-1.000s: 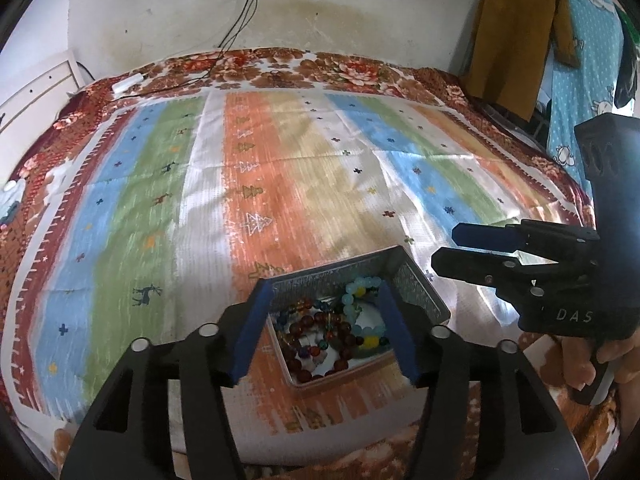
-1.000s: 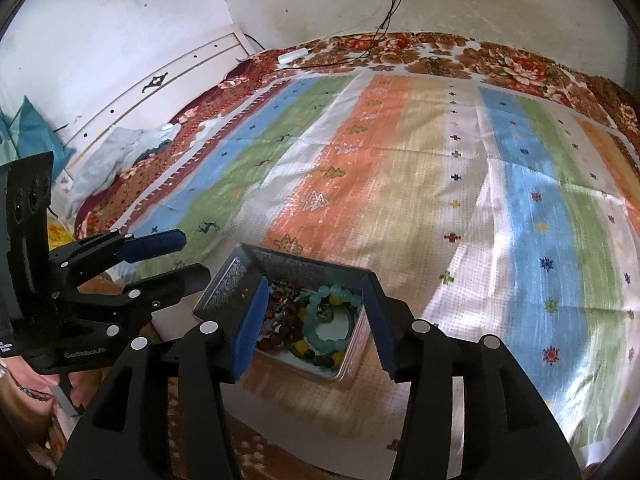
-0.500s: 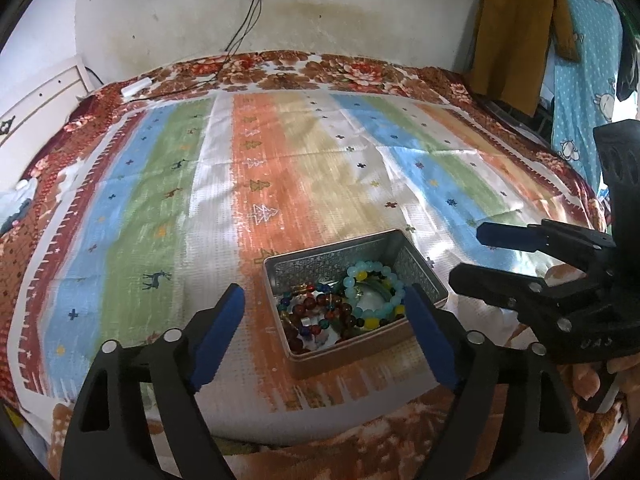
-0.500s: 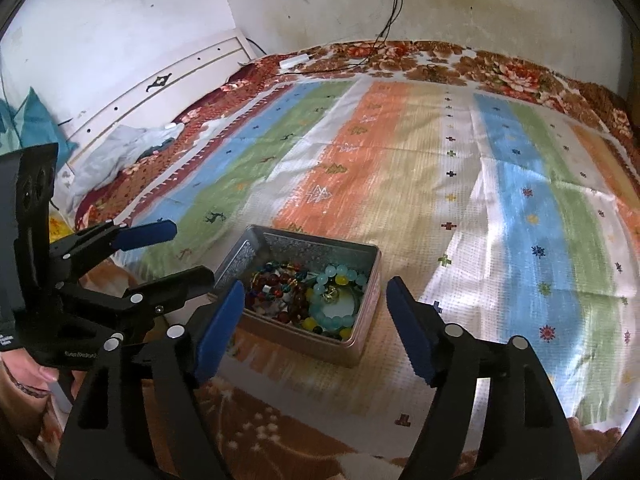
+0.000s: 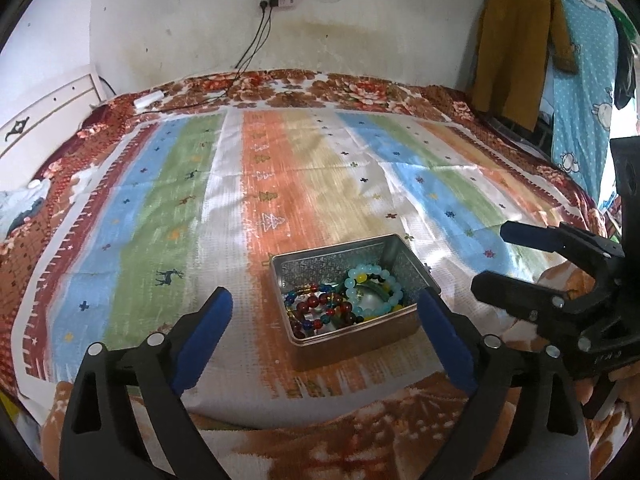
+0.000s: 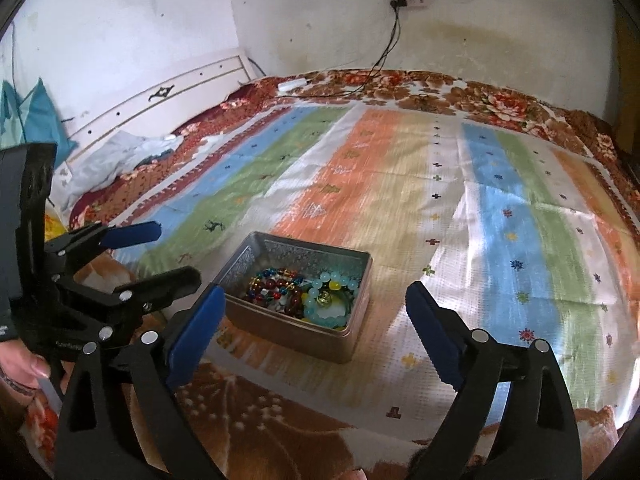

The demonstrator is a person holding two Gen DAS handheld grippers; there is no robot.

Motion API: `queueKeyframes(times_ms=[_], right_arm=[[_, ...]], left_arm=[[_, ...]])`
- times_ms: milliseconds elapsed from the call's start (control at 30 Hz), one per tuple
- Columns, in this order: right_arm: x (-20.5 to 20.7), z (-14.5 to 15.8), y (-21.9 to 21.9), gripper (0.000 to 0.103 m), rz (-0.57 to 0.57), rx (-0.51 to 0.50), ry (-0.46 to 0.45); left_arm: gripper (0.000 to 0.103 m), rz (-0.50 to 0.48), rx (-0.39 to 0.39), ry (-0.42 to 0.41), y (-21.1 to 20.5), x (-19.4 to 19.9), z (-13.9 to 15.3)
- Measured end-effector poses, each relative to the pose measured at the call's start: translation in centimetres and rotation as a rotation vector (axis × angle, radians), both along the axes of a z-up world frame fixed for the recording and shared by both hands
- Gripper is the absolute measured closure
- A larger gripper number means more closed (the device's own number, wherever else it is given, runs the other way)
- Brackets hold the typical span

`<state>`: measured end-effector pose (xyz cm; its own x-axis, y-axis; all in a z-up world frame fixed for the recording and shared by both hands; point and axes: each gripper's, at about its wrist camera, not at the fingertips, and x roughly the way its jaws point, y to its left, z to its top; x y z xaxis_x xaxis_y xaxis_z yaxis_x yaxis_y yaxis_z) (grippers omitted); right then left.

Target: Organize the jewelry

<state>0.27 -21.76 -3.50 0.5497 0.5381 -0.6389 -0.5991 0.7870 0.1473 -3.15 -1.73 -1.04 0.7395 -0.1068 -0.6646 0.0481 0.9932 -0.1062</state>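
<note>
Jewelry (image 5: pixel 344 300), a tangle of beaded bracelets, is seen heaped inside a metal tin (image 5: pixel 308 268) set near the front edge of the striped bedspread (image 5: pixel 160 208). The left gripper (image 5: pixel 324 330) and right gripper (image 6: pixel 312 324) are held just short of the tin, jaws spread wide after having just been opening, with nothing pressed between the blue pads.
</note>
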Motion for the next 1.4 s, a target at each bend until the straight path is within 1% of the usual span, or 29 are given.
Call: queueKeyframes(times_ms=[100,233,533,767,967,1400], right_arm=[[0.1,0.0,-0.7,0.01,-0.01,0.03,0.014],[-0.3,0.0,-1.1,0.009,-0.016,0.047,0.012],[-0.8,-0.1,-0.9,0.008,-0.012,0.033,-0.002],[-0.9,-0.1,-0.8,0.008,-0.01,0.026,-0.011],[-0.8,-0.1,-0.9,0.008,-0.015,0.033,0.0],[-0.6,-0.1,-1.0,0.008,-0.015,0.028,-0.004]], left_arm=[[0.01,-0.002,0.014,-0.009,-0.2,-0.3,0.0],[0.01,0.001,0.024,-0.031,-0.3,-0.9,0.2],[0.009,-0.001,0.028,-0.062,-0.4,-1.6,0.5],[0.009,-0.01,0.014,-0.066,-0.3,-1.5,0.5],[0.009,-0.01,0.026,-0.072,-0.6,-1.6,0.5],[0.009,0.002,0.017,-0.075,-0.2,-1.6,0.6]])
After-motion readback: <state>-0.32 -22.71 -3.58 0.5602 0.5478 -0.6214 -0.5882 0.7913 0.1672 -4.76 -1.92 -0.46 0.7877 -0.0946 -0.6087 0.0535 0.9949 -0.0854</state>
